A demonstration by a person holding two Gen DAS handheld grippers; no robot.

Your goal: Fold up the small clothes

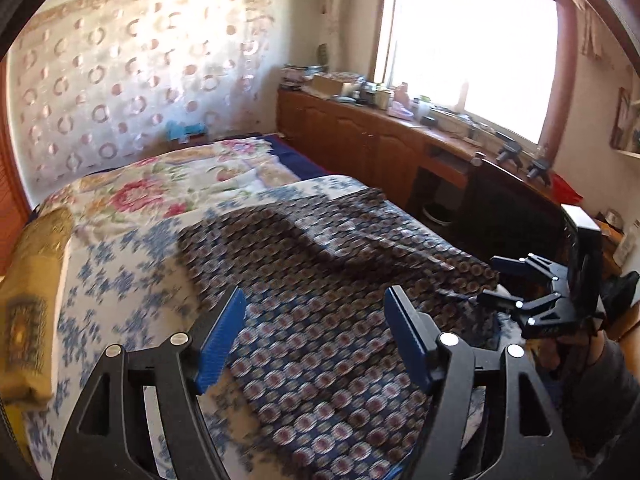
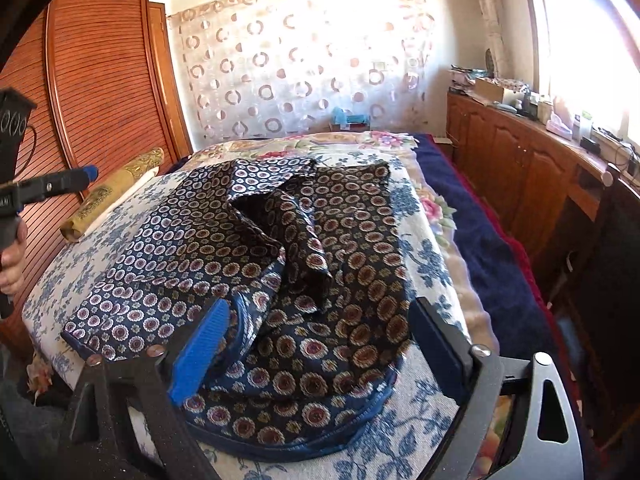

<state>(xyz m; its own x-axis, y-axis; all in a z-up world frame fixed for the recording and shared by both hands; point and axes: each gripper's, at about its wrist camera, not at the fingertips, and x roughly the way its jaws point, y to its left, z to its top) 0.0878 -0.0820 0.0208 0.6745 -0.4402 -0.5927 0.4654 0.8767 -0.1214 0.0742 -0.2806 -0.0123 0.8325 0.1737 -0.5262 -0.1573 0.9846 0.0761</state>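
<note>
A dark blue garment with round flower prints lies rumpled on the bed, its hem towards me and a folded flap across its middle. It also shows in the left wrist view. My left gripper is open and empty above the cloth's near part. My right gripper is open and empty just above the hem. The right gripper also shows at the right of the left wrist view, and the left gripper at the left edge of the right wrist view.
The bed carries a white sheet with blue flowers, a floral blanket behind and a yellow rolled cushion on the left. A wooden wardrobe stands left. A cluttered wooden cabinet and a dark chair stand right under the window.
</note>
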